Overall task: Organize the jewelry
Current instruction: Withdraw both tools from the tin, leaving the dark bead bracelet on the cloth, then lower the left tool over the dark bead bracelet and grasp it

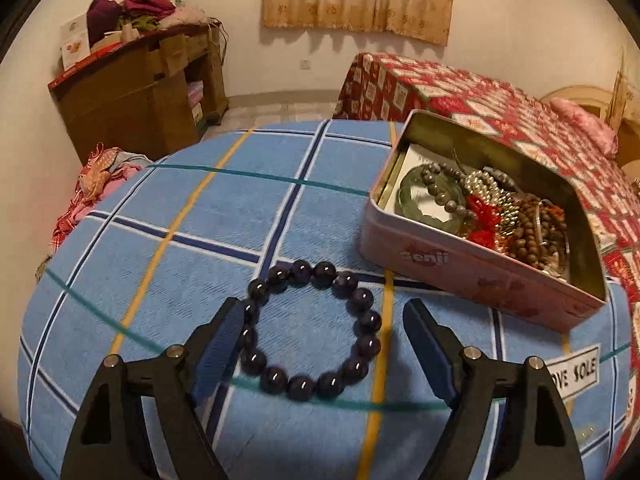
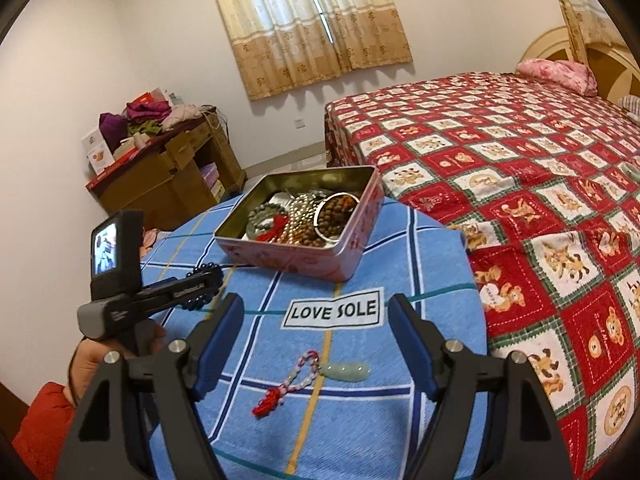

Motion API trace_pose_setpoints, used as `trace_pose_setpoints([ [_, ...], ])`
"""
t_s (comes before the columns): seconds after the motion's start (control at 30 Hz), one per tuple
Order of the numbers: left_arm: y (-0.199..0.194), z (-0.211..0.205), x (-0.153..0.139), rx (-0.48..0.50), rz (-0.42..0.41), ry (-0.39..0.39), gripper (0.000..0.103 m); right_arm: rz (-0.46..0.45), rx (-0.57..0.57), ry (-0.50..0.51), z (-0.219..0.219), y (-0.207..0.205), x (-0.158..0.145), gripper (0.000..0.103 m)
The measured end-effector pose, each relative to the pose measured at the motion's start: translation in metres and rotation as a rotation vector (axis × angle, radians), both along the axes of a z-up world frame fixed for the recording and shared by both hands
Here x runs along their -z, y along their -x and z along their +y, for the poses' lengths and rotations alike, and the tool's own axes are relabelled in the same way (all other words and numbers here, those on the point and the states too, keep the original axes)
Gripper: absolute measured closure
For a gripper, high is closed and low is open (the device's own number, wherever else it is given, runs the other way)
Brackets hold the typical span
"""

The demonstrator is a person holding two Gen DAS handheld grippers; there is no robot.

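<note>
While both tongs (image 1: 324, 320) (image 2: 316, 316) gape empty, the left device hides part of the bead bracelet (image 2: 204, 286).

**Bedroom behind the work area**

Pale walls (image 2: 60, 92) are enclosing the room. Beige curtains (image 2: 312, 20) are hanging over a window straight ahead, daylight showing through. A bed (image 2: 540, 168) is lying rightward under a red patchwork quilt; a cluttered wooden cabinet (image 2: 172, 176) is standing leftward.

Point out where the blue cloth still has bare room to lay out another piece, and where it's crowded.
Bare: the wide stretch of blue checked cloth left of the tin, beyond the dark bead bracelet. Crowded: inside the tin, heaped with beads. The jade pendant cord takes the spot below the LOVE SOLE label.
</note>
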State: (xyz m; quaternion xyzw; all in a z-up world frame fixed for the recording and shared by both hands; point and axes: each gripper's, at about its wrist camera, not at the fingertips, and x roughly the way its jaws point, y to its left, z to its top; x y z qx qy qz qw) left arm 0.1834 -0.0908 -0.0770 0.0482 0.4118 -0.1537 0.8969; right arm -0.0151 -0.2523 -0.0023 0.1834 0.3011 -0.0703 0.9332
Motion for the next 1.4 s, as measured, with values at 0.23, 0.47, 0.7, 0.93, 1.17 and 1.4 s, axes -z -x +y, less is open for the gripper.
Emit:
trace_pose_setpoints([
  [0.23, -0.013, 0.025, 0.009, -0.064, 0.041, 0.046, 0.019, 0.014, 0.006, -0.021, -0.009, -0.006, 0.006, 0.025],
  [0.47, -0.020, 0.022, 0.011, -0.045, 0.039, -0.011, 0.019, 0.026, 0.005, -0.060, -0.011, -0.011, 0.012, 0.025],
  [0.7, -0.021, 0.028, 0.008, -0.007, 0.019, 0.006, 0.062, 0.010, 0.026, -0.058, -0.015, -0.004, 0.006, 0.025],
  [0.93, 0.007, 0.044, 0.007, 0.048, 0.033, 0.077, 0.076, 0.002, 0.024, -0.064, -0.010, 0.002, 0.000, 0.025],
  [1.17, 0.058, 0.060, -0.007, 0.044, 0.020, 0.179, 0.103, -0.005, 0.037, -0.011, -0.014, 0.016, -0.005, 0.025],
  [1.4, 0.087, 0.066, -0.013, 0.079, 0.002, 0.176, 0.103, 0.080, 0.078, 0.001, -0.025, 0.035, 0.017, 0.025],
])
